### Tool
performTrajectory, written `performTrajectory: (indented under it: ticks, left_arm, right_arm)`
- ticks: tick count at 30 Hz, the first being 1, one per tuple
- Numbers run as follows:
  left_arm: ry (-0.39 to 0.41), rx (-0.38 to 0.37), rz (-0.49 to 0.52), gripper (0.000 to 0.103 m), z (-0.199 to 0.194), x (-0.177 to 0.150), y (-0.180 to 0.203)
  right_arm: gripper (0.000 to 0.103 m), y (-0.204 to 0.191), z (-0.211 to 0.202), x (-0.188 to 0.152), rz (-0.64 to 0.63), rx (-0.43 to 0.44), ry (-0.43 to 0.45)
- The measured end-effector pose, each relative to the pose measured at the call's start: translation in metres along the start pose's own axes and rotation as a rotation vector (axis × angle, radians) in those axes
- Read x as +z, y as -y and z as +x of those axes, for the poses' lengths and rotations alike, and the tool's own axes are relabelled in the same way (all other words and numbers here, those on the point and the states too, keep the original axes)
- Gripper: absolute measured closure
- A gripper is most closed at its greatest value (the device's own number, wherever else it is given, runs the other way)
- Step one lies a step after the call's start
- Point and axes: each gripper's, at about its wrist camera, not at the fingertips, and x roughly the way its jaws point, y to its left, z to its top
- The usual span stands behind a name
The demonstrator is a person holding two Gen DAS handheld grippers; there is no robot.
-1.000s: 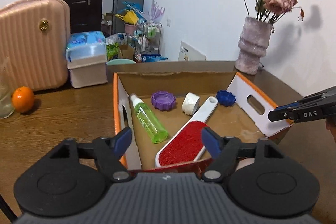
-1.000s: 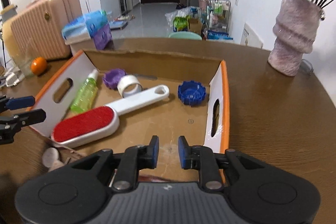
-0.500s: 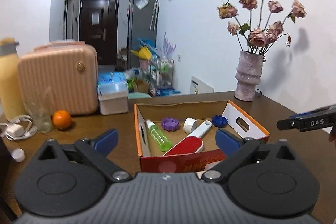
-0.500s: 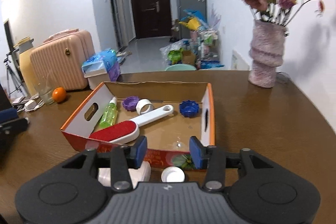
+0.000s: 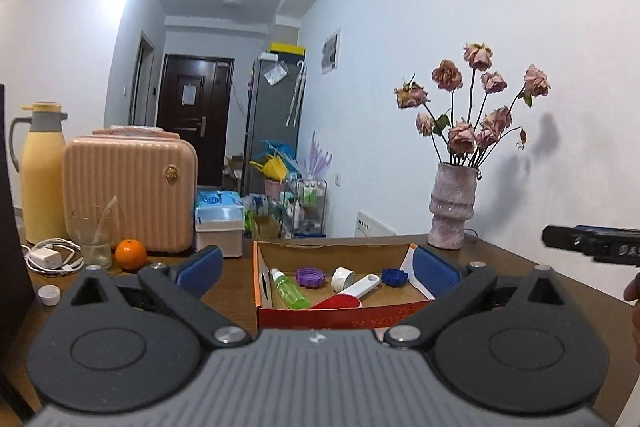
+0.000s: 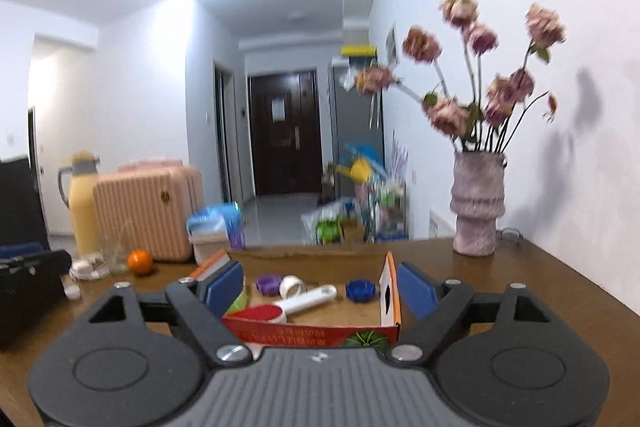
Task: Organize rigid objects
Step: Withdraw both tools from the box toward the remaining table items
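An orange-edged cardboard box (image 5: 344, 311) (image 6: 312, 334) sits on the brown table. In it lie a green spray bottle (image 5: 289, 293), a purple cap (image 5: 309, 276) (image 6: 268, 283), a white tape roll (image 5: 342, 277) (image 6: 291, 285), a blue cap (image 5: 393, 275) (image 6: 361, 290) and a red lint brush with a white handle (image 5: 352, 293) (image 6: 296, 303). My left gripper (image 5: 318, 273) is open and empty, held back from the box's front. My right gripper (image 6: 320, 291) is open and empty, also in front of the box.
A vase of dried roses (image 5: 451, 211) (image 6: 477, 203) stands at the back right. A pink case (image 5: 129, 193), yellow flask (image 5: 41, 172), glass (image 5: 93, 238), orange (image 5: 130, 254), charger (image 5: 47, 259) and white cap (image 5: 49, 294) are at the left. A tissue box (image 5: 219, 223) stands behind.
Both grippers have pulled back and tilted up from over the box, which now looks smaller and farther. Both have opened wider; the right one was nearly shut a second ago.
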Motion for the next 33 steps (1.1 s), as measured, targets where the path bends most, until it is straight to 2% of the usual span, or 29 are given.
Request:
performTrajectory:
  ticks: [5, 9, 12, 15, 21, 26, 33]
  left_arm:
    - [0.075, 0.014, 0.049, 0.0, -0.032, -0.006, 0.009]
    - [0.138, 0.019, 0.067, 0.0, -0.062, -0.016, 0.013]
    - [0.163, 0.023, 0.091, 0.0, -0.086, -0.027, 0.015]
    - [0.177, 0.012, 0.115, 0.0, -0.106, -0.04, 0.015]
    - [0.14, 0.018, 0.138, 0.0, -0.133, -0.065, 0.011]
    - [0.114, 0.014, 0.117, 0.0, -0.155, -0.079, 0.005]
    - [0.036, 0.051, 0.075, 0.0, -0.144, -0.089, 0.001]
  right_arm:
    - [0.012, -0.001, -0.039, -0.011, 0.025, -0.007, 0.112]
    - [0.011, -0.002, -0.068, -0.022, 0.05, -0.013, 0.155]
    - [0.002, 0.0, -0.09, -0.036, 0.083, 0.008, 0.194]
    - [0.001, -0.003, -0.11, -0.05, 0.077, 0.006, 0.208]
    - [0.001, -0.017, -0.141, -0.082, -0.009, -0.019, 0.177]
    - [0.0, -0.024, -0.166, -0.106, -0.005, -0.034, 0.146]
    - [0.0, -0.034, -0.189, -0.126, -0.079, 0.0, 0.084]
